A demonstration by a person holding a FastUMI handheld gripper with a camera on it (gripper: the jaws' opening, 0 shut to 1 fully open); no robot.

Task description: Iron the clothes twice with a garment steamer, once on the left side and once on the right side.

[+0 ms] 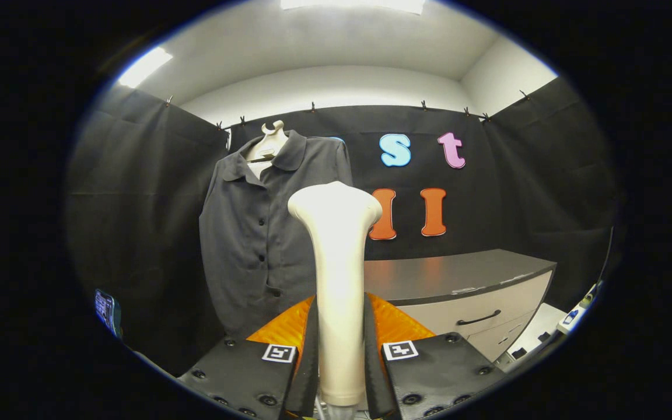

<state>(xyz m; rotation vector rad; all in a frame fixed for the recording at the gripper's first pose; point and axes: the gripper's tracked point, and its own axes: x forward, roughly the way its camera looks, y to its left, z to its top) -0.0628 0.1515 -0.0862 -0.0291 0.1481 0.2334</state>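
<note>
1. The tool point(340, 356) is clamped on the garment steamer point(339, 280): both fingers press against the sides of its smooth, cream handle, which stands upright between them.
2. The steamer's handle is a slim matte column that flares at the top into a broad, rounded head.
3. Beyond the head, slightly to the left, hangs the dark grey shirt point(254, 233) on a pale hanger point(270, 142). The cloth looks soft and thin, with a flat collar and a row of small dark buttons down the front.
4. The shirt hangs against the black cloth wall point(137, 204), which falls in loose folds and is clipped along its upper edge.
5. To the right, beyond the fingers, stands a surface point(458, 274) with a smooth dark top that reflects faintly, a pale front and a curved dark drawer handle point(479, 318).
</note>
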